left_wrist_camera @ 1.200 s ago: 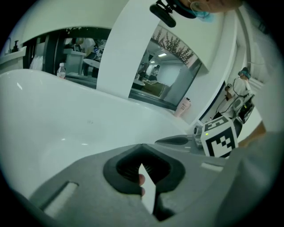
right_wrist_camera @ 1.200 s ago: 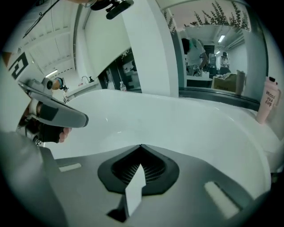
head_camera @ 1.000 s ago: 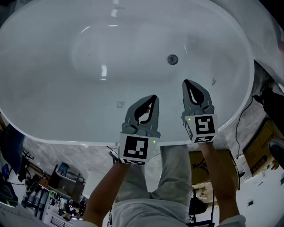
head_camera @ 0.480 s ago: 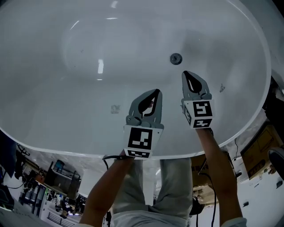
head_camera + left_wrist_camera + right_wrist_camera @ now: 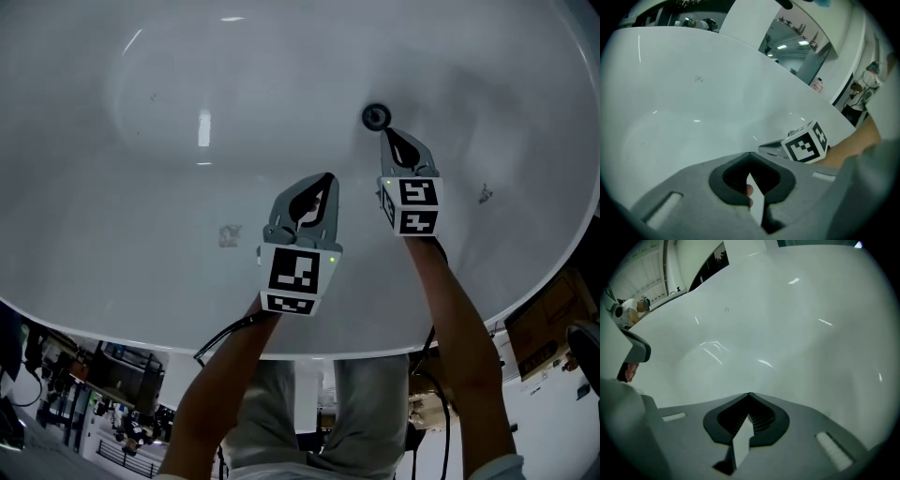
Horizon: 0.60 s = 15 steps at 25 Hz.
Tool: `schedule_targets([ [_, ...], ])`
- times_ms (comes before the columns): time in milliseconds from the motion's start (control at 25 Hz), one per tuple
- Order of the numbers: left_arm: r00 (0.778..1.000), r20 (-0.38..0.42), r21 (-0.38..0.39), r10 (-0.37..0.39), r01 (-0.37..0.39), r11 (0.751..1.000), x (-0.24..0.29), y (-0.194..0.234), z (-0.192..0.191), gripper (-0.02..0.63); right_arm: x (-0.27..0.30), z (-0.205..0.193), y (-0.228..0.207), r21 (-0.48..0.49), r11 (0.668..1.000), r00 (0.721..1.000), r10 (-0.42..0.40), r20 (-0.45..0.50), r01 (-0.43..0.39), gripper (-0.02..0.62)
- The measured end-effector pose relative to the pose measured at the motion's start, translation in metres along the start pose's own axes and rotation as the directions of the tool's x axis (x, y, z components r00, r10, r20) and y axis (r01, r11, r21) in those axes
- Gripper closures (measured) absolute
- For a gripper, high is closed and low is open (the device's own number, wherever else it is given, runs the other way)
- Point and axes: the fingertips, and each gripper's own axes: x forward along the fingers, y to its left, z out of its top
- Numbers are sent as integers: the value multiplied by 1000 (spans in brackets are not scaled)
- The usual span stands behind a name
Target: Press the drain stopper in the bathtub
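The white bathtub (image 5: 141,187) fills the head view. Its dark round drain stopper (image 5: 376,116) sits on the tub floor at upper right. My right gripper (image 5: 386,132) is shut and empty, its tip right at the stopper's near edge; I cannot tell if they touch. My left gripper (image 5: 328,177) hangs shut and empty over bare tub floor, lower and to the left of the stopper. In the right gripper view the gripper (image 5: 749,393) points at bare tub wall (image 5: 787,333), and the stopper is hidden. The left gripper view shows the left gripper (image 5: 750,153) and the right gripper's marker cube (image 5: 806,143).
Small grey marks sit on the tub's surface at the left (image 5: 229,235) and the right (image 5: 485,194). Below the near rim are the person's trousers (image 5: 328,422), a cable (image 5: 220,337), workshop clutter (image 5: 94,394) and a cardboard box (image 5: 553,328).
Both grippers have moved forward, deeper into the tub. The right gripper's tip has closed the gap to the drain stopper. Both stay shut.
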Motion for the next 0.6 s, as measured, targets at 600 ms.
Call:
schedule_targets([
  [600,999,-41,-31,8,-9,999,55,20,-30,603,85,-60,-25,8,1000,992,-6,-129,7,594],
])
